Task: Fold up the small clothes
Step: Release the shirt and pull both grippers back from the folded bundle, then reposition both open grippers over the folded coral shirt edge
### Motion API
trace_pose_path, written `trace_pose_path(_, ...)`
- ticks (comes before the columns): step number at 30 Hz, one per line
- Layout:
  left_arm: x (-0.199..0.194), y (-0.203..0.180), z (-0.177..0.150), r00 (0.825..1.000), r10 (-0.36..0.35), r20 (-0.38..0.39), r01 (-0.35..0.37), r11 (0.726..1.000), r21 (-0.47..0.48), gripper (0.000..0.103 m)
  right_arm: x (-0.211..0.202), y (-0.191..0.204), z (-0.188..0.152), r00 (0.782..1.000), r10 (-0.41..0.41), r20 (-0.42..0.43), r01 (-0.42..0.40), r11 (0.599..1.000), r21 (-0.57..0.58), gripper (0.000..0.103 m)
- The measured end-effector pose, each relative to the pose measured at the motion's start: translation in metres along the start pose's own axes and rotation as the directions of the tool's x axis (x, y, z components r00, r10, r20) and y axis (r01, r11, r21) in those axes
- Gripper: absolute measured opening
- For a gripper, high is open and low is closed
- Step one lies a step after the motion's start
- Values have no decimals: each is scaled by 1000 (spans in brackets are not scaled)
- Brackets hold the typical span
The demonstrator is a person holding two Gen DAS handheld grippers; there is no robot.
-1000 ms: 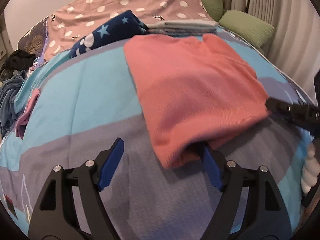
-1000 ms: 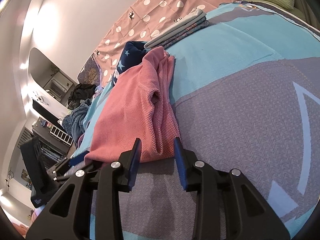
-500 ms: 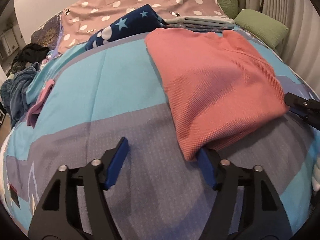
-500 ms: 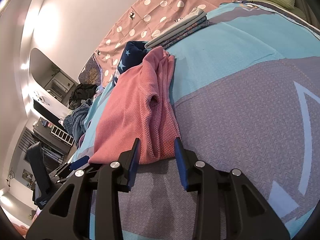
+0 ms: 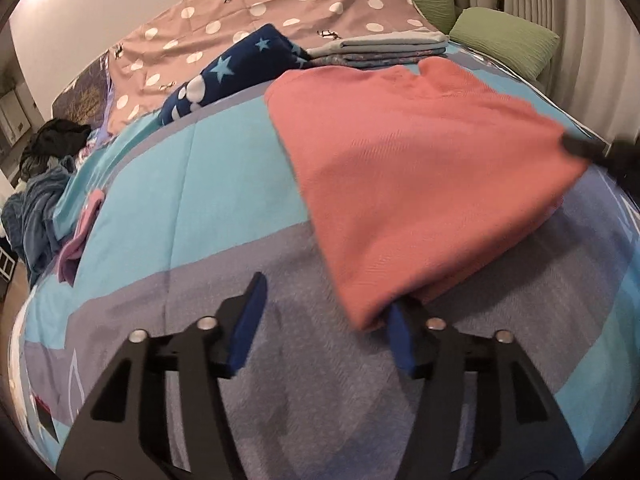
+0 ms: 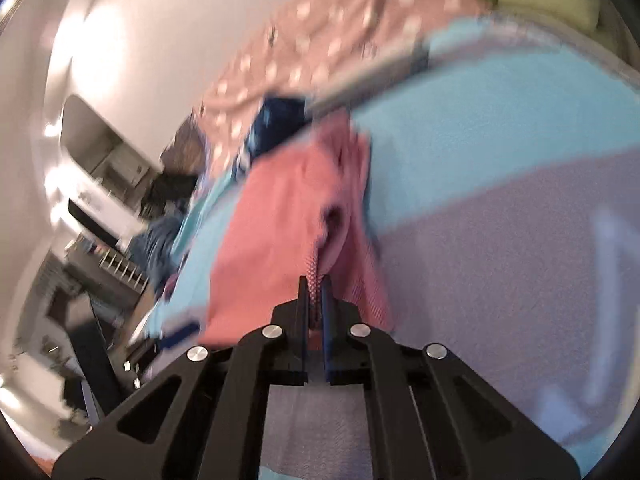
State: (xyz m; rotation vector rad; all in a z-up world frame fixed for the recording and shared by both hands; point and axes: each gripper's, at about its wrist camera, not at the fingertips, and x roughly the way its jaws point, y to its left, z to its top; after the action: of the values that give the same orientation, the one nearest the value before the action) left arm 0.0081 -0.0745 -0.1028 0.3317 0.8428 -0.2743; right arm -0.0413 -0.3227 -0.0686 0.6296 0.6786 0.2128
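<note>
A coral pink knit garment [image 5: 420,168] lies on the blue and grey bedspread [image 5: 192,184]. In the left wrist view my left gripper [image 5: 324,320] is open, its right finger touching the garment's near left corner. My right gripper [image 6: 316,296] is shut on the garment's near edge [image 6: 280,220] and lifts it a little; this view is blurred. The right gripper's tip [image 5: 584,148] shows at the garment's right corner in the left wrist view.
A navy star-print garment [image 5: 232,76] and a folded grey stack [image 5: 380,50] lie beyond the pink one, before a polka-dot cover [image 5: 256,20]. Green pillows [image 5: 504,36] sit at the back right. Dark clothes [image 5: 36,200] pile at the bed's left edge.
My right gripper has closed on the garment's edge and moves with it, blurring its view. My left gripper has slid left, so the garment's corner now sits at its right finger.
</note>
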Motion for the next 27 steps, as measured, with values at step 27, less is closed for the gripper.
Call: trace_pose_path(27, 19, 0, 23, 961, -277, -15, 276, 960, -43, 33, 57, -14, 6, 986, -38, -162, 34, 999, -24, 0)
